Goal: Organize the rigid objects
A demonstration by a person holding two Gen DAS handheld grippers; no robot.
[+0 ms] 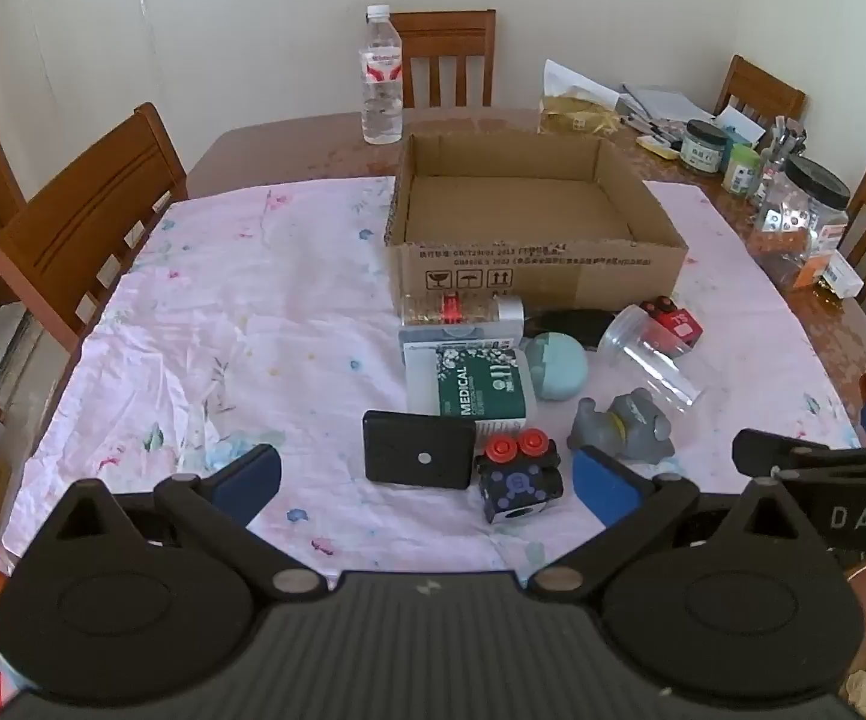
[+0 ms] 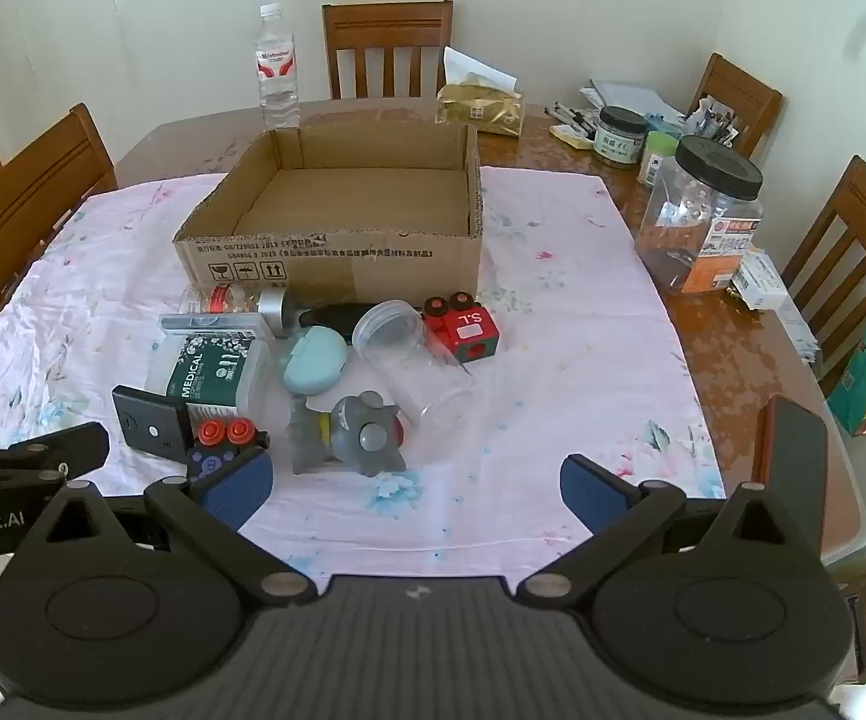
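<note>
An empty cardboard box [image 1: 553,267] [image 2: 336,258] stands on the pink cloth. In front of it lies a cluster: a green MEDICAL box [image 1: 481,390] [image 2: 204,372], a black flat case [image 1: 417,449] [image 2: 147,429], a dark cube with red knobs [image 1: 517,483] [image 2: 222,438], a grey toy figure [image 1: 625,426] [image 2: 348,432], a teal round case [image 1: 556,366] [image 2: 315,360], a clear cup on its side [image 1: 649,354] [image 2: 414,360] and a red cube [image 1: 676,318] [image 2: 466,327]. My left gripper [image 1: 426,489] is open just before the black case and dark cube. My right gripper [image 2: 414,489] is open, nothing between its fingers.
A water bottle [image 1: 381,78] [image 2: 278,69] stands behind the box. Jars [image 2: 700,222], pens and papers crowd the table's right side. Wooden chairs [image 1: 84,222] surround the table. A tissue pack [image 2: 481,105] lies at the back. The cloth [image 1: 240,324] left of the cluster is bare.
</note>
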